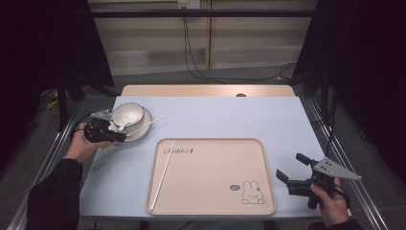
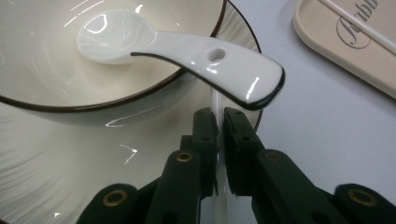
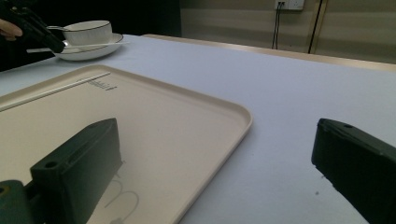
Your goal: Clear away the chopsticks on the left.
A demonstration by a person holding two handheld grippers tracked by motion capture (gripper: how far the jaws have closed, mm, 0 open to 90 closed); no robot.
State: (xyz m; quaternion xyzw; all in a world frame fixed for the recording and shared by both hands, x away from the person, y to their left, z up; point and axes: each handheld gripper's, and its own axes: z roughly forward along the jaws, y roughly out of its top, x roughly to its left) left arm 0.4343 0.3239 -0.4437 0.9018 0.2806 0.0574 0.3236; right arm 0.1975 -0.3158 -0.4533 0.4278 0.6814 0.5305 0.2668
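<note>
A white bowl (image 1: pixel 128 114) stands on a ribbed plate (image 1: pixel 143 129) at the table's left, with a white spoon (image 2: pixel 196 56) resting in it, handle over the rim. A thin white chopstick (image 1: pixel 151 121) lies across the plate, and my left gripper (image 1: pixel 123 137) is shut on its near end. In the left gripper view the jaws pinch the chopstick (image 2: pixel 216 100) just under the spoon handle. A second chopstick (image 1: pixel 163 175) lies on the beige tray (image 1: pixel 210 191) at its left side. My right gripper (image 1: pixel 288 165) stands open beside the tray's right edge, holding nothing.
The tray has a rabbit drawing (image 1: pixel 252 192) at its near right corner. A wooden strip (image 1: pixel 206 90) runs along the table's far edge. Metal frame rails (image 1: pixel 349 167) flank the table, and cables (image 1: pixel 201 72) lie on the floor behind.
</note>
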